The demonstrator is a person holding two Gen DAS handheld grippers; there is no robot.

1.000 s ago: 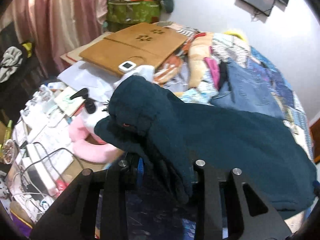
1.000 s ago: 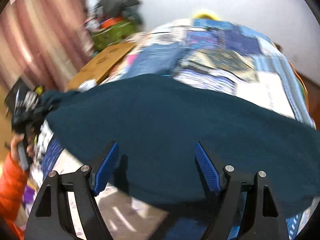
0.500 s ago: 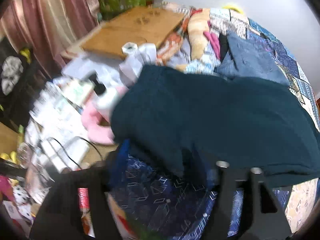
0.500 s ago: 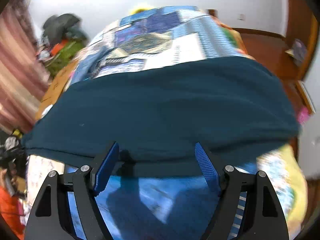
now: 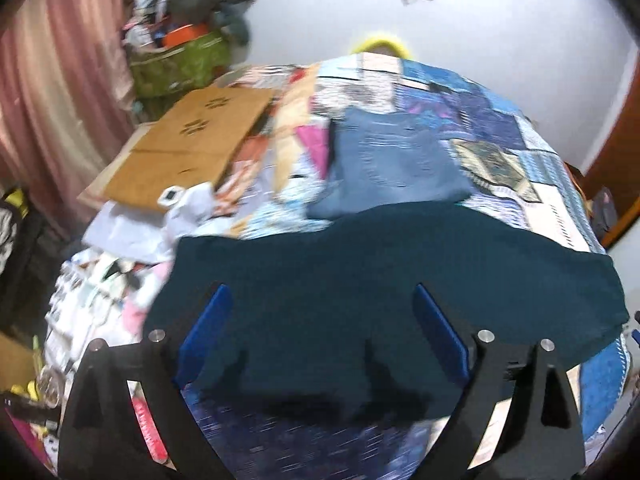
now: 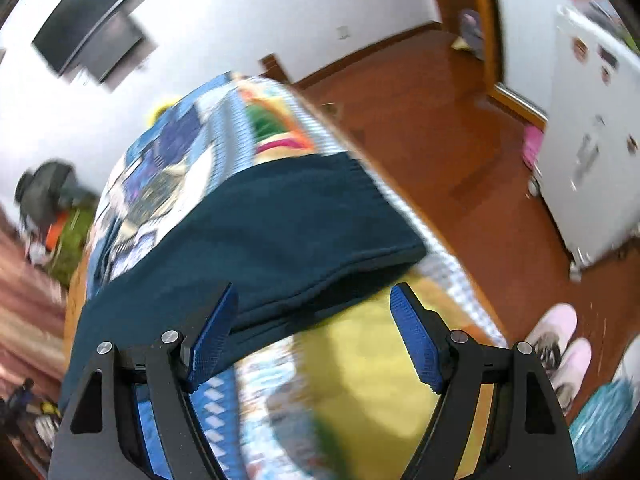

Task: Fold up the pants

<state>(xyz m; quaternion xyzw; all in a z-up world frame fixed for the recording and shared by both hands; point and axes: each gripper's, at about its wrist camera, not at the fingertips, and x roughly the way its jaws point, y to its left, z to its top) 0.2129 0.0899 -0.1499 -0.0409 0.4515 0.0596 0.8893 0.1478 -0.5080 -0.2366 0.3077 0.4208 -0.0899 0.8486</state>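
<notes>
Jaws of the left gripper are opening, their blue pads spread wide over the dark teal pants with nothing pinched between them. Those pants lie flat across the near part of a bed covered by a patchwork quilt, folded into one broad band that runs from side to side. Beyond them, further up the quilt, sits a folded pair of blue jeans, and to the left a flat piece of brown cardboard rests among loose papers and clutter.

On the other side, the right gripper also has its jaws held apart — empty, hanging just over the end of the pants where a double layer of cloth meets the edge of the bed. Its left pad is close to the fabric's hem (contact cannot be told; the picture is blurred). A red-brown wooden floor and pale pink slippers show past the bed.
</notes>
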